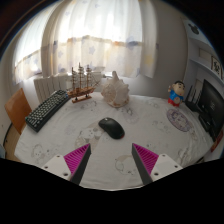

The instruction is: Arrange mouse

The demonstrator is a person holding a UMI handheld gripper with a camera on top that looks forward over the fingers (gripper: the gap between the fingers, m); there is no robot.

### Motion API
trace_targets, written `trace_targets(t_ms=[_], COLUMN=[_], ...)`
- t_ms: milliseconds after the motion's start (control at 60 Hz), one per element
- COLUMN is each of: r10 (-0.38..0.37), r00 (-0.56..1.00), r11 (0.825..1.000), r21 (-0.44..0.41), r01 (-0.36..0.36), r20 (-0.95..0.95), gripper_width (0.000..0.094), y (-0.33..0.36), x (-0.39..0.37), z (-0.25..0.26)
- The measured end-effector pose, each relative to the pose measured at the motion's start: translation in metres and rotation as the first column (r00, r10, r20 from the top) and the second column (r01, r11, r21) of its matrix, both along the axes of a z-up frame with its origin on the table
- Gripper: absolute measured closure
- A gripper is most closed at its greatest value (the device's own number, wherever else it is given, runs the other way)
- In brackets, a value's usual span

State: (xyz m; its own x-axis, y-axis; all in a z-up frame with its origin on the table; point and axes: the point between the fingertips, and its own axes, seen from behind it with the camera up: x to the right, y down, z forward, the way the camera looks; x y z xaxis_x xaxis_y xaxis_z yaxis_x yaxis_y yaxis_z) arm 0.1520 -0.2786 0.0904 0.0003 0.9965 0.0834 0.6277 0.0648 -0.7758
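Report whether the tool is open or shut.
Open: the tool has a wide gap between its pink pads, holding nothing; the mouse sits on the table beyond them.

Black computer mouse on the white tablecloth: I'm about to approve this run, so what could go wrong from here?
The black computer mouse lies beyond the open tool; a misaligned close might nudge it instead of gripping. Dragging it could wrinkle the white patterned tablecloth. Pushing it farther risks reaching the wooden model ship or black keyboard.

A black mouse [111, 127] sits at the frame's center on a white tablecloth [120, 150] with a faint pale pattern. At left lies a black keyboard [46, 109]. Magenta pads [78, 159] show at the bottom. White sheer curtains [100, 40] fill the top.
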Motion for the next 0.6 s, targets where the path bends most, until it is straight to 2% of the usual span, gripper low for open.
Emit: trace_targets(t_ms=[217,317,600], r10=[-0.009,0.020,0.030], r00=[0.999,0.998,0.999], r11=[1.000,0.999,0.998], r21=[-0.017,-0.032,-0.062], r01=[0.008,-0.022,-0.032], r20=[-0.036,-0.052,-0.042], gripper_width=[0.0080,0.0082,0.0079], y=[0.027,0.027,0.040], x=[-0.064,-0.099,-0.181], z=[-0.054,-0.074,-0.102])
